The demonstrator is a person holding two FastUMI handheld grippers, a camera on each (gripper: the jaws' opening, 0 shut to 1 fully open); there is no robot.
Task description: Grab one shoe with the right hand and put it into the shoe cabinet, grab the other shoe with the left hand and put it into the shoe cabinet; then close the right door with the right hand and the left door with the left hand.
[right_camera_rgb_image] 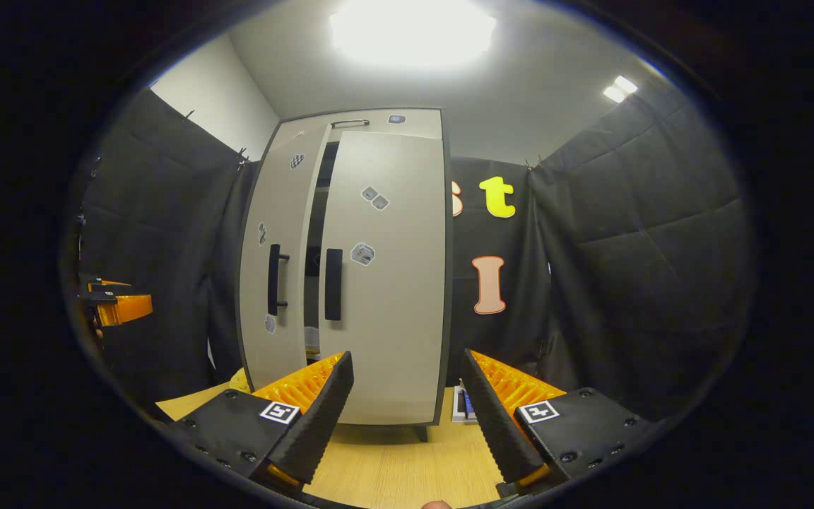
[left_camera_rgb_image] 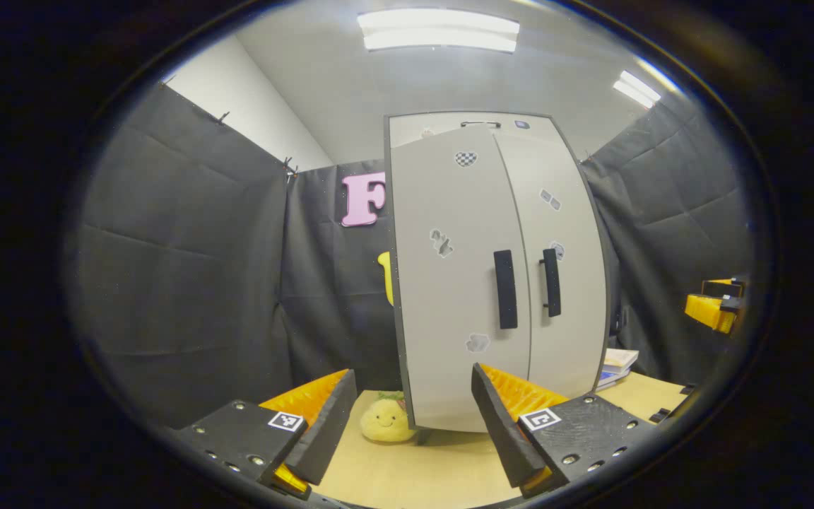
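In the left gripper view, the left tool sits low over the wooden bench with its fingers spread wide and nothing between them. Ahead stands the shoe cabinet, tall and pale grey. Its left door and right door appear nearly together, their dark handles side by side near the middle seam. A yellow plush toy lies on the bench just beside the cabinet's lower left corner. Books are stacked on the bench to the cabinet's right. Farther off at the right edge, the right tool hangs in the air; whether it is wide or narrow cannot be told from here.

In the right gripper view, the right tool is also spread wide and holds nothing, low over the bench. The cabinet stands ahead. A dark gap shows between the left door and the right door, so the cabinet is not fully closed. The shoes cannot be made out through the gap. The left tool shows at the left edge.
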